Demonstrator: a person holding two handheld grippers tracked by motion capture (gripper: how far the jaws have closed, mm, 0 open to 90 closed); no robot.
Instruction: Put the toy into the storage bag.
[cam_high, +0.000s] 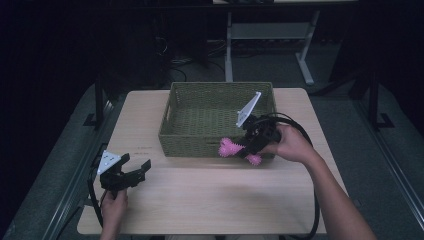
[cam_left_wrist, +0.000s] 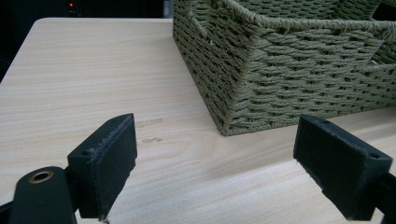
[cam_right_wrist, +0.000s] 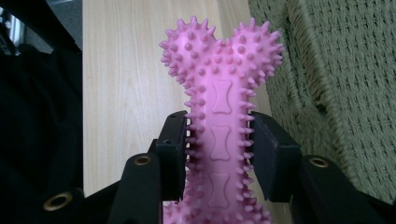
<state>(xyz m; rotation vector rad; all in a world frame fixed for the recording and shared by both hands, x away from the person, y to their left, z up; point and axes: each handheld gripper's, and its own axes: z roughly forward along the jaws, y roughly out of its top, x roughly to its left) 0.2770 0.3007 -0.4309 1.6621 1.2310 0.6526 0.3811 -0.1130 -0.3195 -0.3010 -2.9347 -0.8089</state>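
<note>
- We saw the right hand-held gripper (cam_high: 243, 148) clamped on a pink spiky bone toy (cam_high: 239, 150), its two black pads pressed against the toy's shaft from either side.
- In the right gripper view the toy (cam_right_wrist: 219, 116) stood up between the jaws, its knobbed double end above the pads and its embossed bone shapes facing the camera.
- In the high view we found the toy held just in front of the near wall of the green woven basket (cam_high: 200, 142), toward that wall's right end, with one knobbed end pointing left and the other lower right by the person's right hand (cam_high: 290, 144).
- Whether the toy touched the basket wall we could not tell; the right gripper view showed the woven wall (cam_right_wrist: 336, 84) close beside it.
- The left hand-held gripper (cam_high: 137, 171) had its jaws spread wide with nothing between them, held by the left hand (cam_high: 114, 202) low over the near left part of the worktop (cam_high: 215, 200).
- The left gripper view looked between its fingers (cam_left_wrist: 109, 163) across the bare wooden worktop (cam_left_wrist: 93, 74) to the basket's near left corner (cam_left_wrist: 229, 102), well apart from that gripper.
- The basket sat on the far middle of the worktop.
</note>
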